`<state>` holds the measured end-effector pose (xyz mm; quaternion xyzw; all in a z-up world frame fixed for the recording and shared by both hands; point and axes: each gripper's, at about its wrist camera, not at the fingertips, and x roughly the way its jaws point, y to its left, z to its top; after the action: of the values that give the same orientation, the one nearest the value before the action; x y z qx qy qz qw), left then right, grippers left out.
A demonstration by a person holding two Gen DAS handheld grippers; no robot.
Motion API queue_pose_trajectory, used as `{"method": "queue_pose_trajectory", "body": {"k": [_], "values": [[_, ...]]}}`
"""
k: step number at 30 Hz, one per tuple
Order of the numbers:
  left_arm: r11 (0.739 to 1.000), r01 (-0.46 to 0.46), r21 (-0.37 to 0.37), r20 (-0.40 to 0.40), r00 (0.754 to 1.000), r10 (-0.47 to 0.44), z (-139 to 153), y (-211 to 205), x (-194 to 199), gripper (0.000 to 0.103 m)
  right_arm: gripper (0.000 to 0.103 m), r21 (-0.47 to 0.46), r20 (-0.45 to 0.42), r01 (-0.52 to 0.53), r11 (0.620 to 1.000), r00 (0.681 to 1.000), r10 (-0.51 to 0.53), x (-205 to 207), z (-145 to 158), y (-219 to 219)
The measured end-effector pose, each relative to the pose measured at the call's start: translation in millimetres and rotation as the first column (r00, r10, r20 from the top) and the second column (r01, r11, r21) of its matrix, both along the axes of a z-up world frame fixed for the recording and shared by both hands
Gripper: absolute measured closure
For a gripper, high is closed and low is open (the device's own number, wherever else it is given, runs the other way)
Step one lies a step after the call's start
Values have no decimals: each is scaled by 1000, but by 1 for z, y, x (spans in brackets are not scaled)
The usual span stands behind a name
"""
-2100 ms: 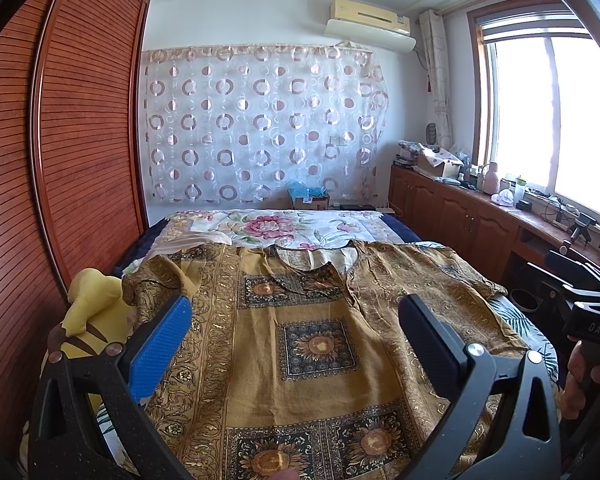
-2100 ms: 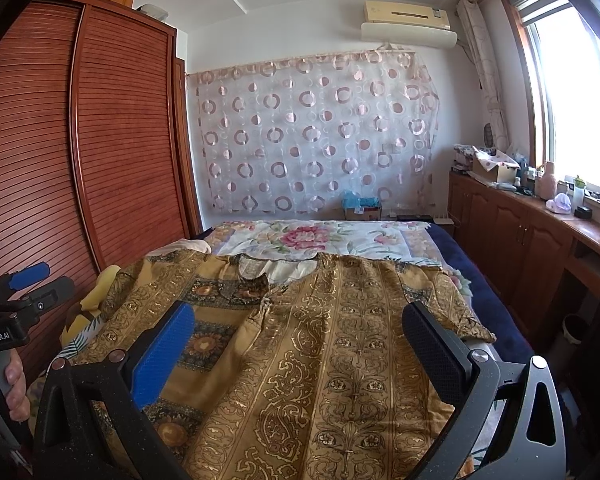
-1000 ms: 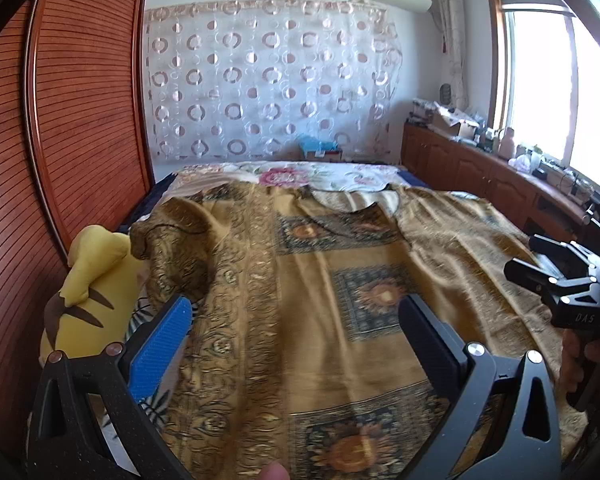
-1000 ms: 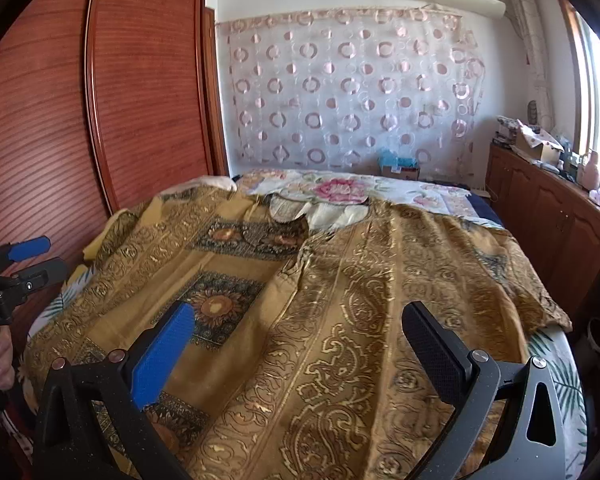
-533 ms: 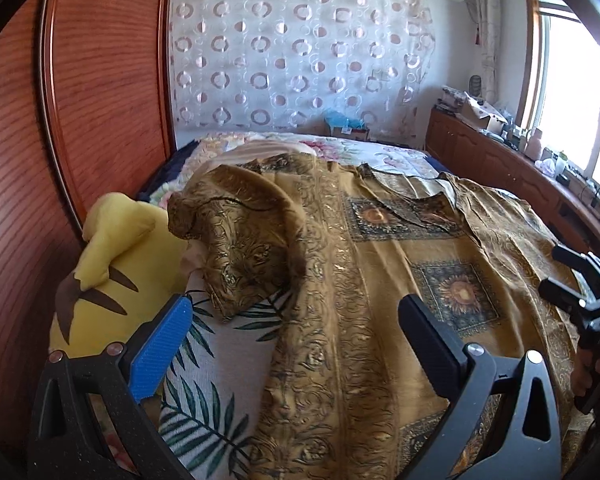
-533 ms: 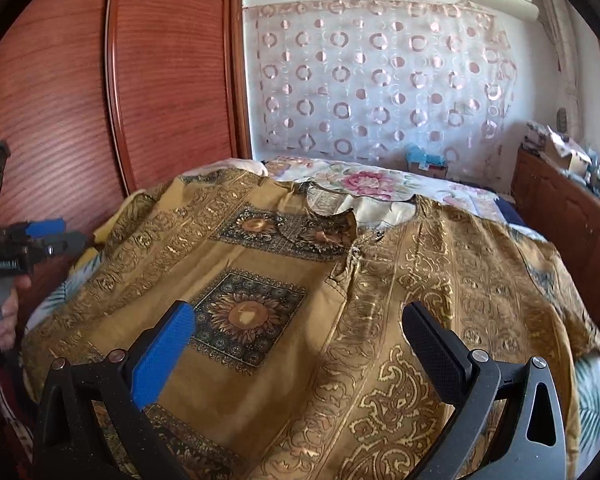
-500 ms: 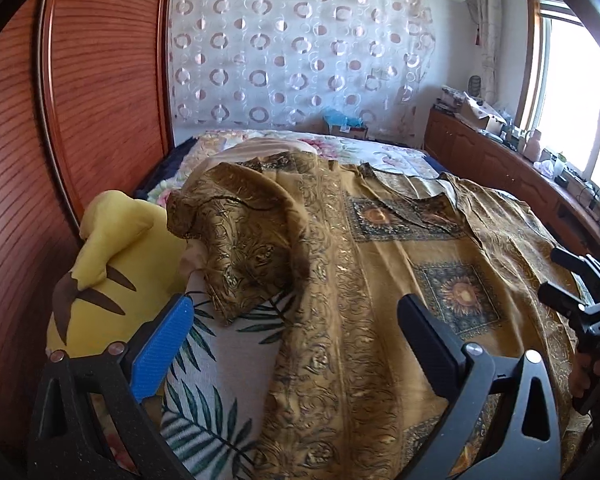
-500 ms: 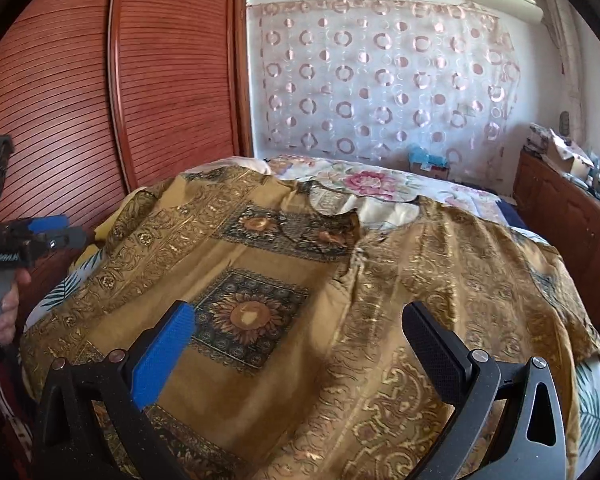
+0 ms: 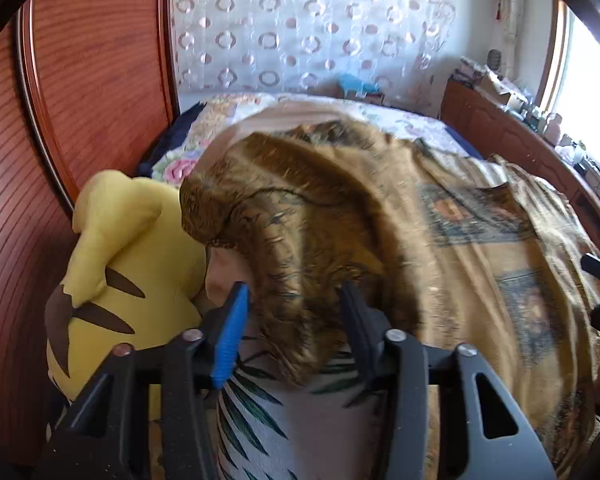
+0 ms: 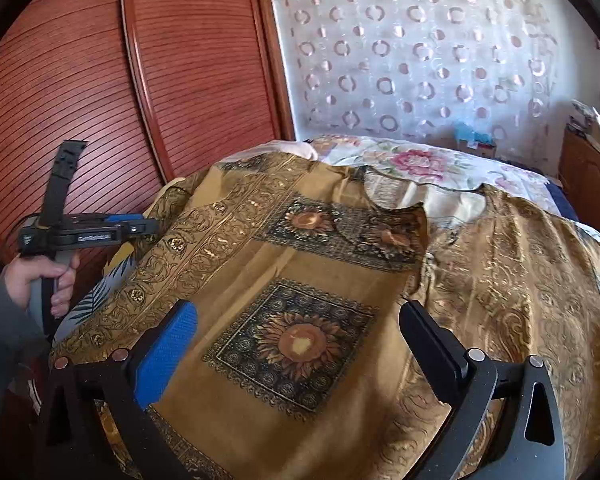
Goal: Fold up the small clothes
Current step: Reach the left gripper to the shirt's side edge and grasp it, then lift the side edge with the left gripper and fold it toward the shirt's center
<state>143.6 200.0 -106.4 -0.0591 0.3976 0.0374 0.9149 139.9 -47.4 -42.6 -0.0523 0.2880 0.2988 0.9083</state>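
The gold patterned shirt (image 10: 308, 280) lay spread across the bed (image 10: 420, 164); your left gripper (image 9: 292, 312) straddled its left sleeve (image 9: 292, 240), jaws partly closed, not yet clamped. You needed a deep bite before lifting. Your right gripper (image 10: 296, 332) hovered wide apart over the chest.

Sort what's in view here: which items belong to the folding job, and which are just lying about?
Job:
- gold patterned shirt, spread on the bed
- its sleeve, between the left tool's fingers
- right tool, open above the shirt

Lying about:
- yellow plush toy
- floral bedspread
- circle-print curtain
- wooden wardrobe
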Motion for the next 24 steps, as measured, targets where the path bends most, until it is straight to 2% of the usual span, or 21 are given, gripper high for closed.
{"method": "queue_pose_trajectory", "body": {"k": [4, 6, 8, 11, 17, 24], "values": [[1000, -1, -27, -21, 1000, 1, -10, 8, 9, 72, 12, -53, 13, -37, 998, 999, 38, 15, -4, 8], [999, 6, -40, -12, 1000, -7, -8, 11, 9, 85, 13, -63, 0, -53, 997, 999, 53, 23, -6, 11], [999, 17, -35, -2, 1000, -17, -4, 11, 8, 95, 13, -47, -15, -60, 997, 998, 59, 27, -5, 8], [1000, 25, 1, 32, 999, -25, 13, 9, 7, 96, 13, -25, -20, -67, 997, 998, 66, 26, -1, 5], [996, 78, 38, 131, 988, -82, 64, -12, 12, 98, 13, -66, 44, -47, 997, 998, 50, 16, 5, 1], [983, 168, 67, 194, 965, -178, 107, -61, 33, 98, 13, -35, 48, -2, 999, 999, 4, 15, 14, -12]]}}
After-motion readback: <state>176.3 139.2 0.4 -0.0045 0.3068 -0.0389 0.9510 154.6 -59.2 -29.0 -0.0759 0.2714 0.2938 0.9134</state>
